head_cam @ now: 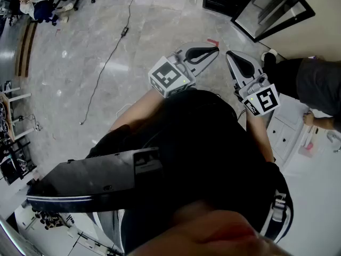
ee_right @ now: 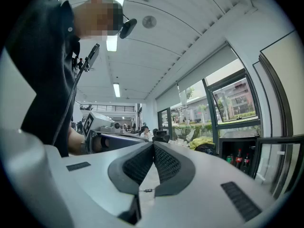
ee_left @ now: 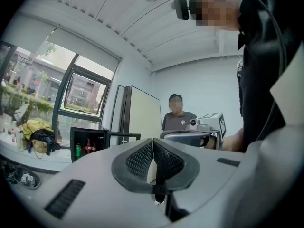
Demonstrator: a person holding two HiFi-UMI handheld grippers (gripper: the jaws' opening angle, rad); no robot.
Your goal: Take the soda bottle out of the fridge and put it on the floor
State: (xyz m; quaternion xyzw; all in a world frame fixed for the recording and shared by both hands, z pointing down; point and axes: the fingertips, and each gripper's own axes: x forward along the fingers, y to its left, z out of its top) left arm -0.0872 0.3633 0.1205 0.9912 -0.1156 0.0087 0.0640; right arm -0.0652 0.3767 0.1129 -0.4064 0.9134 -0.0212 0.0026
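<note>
Trailing across the grey marble floor [head_cam: 154,25] runs a cable [head_cam: 109,57]; windows [ee_right: 235,101] rise above the fridge [ee_left: 88,132]. Left gripper [ee_left: 153,141] and right gripper [ee_right: 153,144] sit closed, empty.

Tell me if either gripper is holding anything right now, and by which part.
Nothing is held. The left gripper and the right gripper are both shut with nothing between their pads; the bottles are in the fridge.
</note>
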